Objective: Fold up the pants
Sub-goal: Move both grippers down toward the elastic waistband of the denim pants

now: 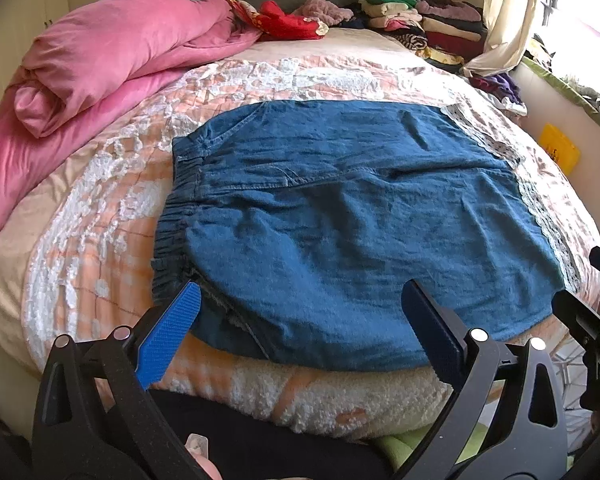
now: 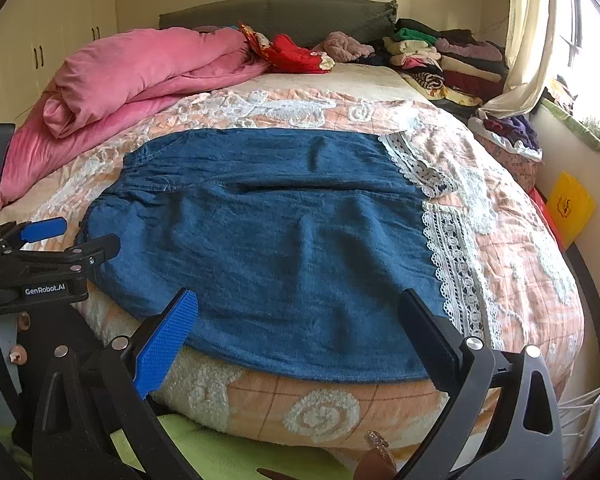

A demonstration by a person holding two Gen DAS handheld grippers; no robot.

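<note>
Two hand-held grippers, both with jaws spread wide and nothing between them. Left hand-held gripper point(image 1: 300, 316) hangs over the near edge of the pants point(image 1: 340, 224) toward the waistband end; right hand-held gripper point(image 2: 296, 324) hangs over the same near edge toward the lace-trimmed hem point(image 2: 452, 256).

Pants: blue denim, laid across the bed point(image 2: 520, 248) on the peach quilt, elastic waistband point(image 1: 172, 236) to my left, hems to my right. They look already doubled leg over leg; I judge a further fold is due.

Risks as I see them:
- Near edge sits right at the rounded bed edge. A shallow bite could catch only the top layer, and the layers would part when lifted.
- Quilt under the denim is plush and loose. A deep bite could pinch quilt with denim and drag the bedding along.
- Gathered waistband is thicker than the hem side, so grips may be uneven and the fold may skew.
- Creases across the middle may get locked in if not smoothed.
- Pink duvet point(image 1: 100, 64) is well apart, no concern.
</note>
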